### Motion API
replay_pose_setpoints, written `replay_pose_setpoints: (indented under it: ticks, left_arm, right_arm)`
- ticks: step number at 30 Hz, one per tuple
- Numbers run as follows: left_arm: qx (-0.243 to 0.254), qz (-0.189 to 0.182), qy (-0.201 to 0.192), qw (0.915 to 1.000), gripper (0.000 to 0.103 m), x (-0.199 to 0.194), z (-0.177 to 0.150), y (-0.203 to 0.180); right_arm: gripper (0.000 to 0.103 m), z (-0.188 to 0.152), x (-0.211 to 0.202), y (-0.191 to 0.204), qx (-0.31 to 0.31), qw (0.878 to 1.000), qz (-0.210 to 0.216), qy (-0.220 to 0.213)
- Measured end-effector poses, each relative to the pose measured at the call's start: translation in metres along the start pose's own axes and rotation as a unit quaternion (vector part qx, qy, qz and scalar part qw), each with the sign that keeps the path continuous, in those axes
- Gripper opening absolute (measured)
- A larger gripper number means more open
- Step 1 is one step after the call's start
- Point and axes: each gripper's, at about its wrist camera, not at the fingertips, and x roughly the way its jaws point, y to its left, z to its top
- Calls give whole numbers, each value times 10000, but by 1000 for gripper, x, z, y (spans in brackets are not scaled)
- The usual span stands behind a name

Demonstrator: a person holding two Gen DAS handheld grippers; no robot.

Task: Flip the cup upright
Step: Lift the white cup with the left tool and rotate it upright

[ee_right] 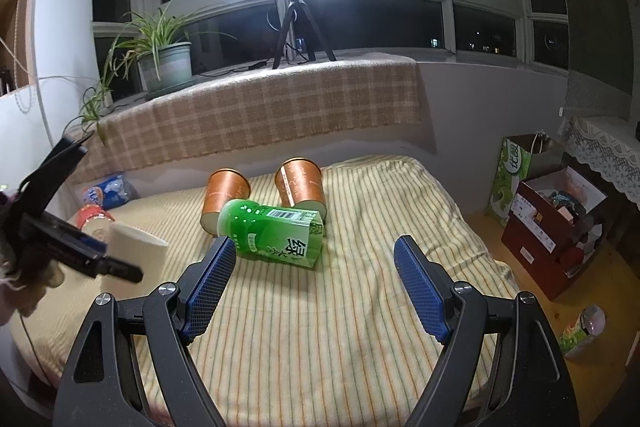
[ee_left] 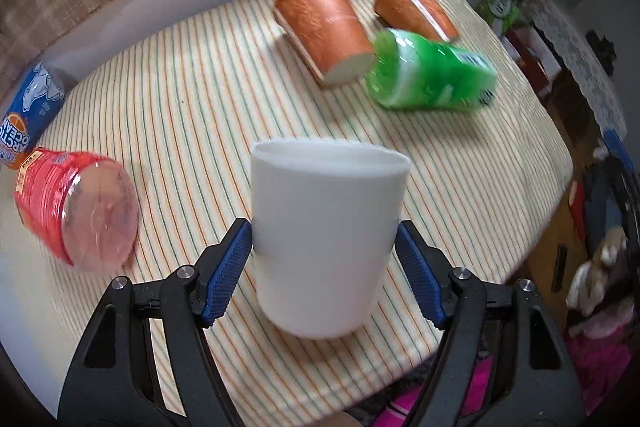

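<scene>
Left tongs [ee_left: 324, 251] clamp the smooth white tapered cup [ee_left: 326, 235], rim up, between ribbed blue pads [ee_left: 226, 275]. Right tongs [ee_right: 314, 285] are spread wide, grasping nothing, above the striped bed [ee_right: 360, 307].

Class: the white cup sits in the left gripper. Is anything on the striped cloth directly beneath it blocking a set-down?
Nothing visible does. The white cup is clamped in the left gripper; the striped cloth around it is bare, with the red bottle off to one side.
</scene>
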Motion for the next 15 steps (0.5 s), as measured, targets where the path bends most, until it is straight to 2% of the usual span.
replay_pose_setpoints:
  ticks: [7, 15]
  left_arm:
    - [-349, -51, -148, 9993, 75, 11, 5, 21]
    - [-623, -185, -347, 9973, 75, -1, -4, 40]
  right_arm:
    - [81, -3, 9, 5, -69, 9998, 33, 188]
    - [81, -2, 20, 25, -117, 9985, 274, 453]
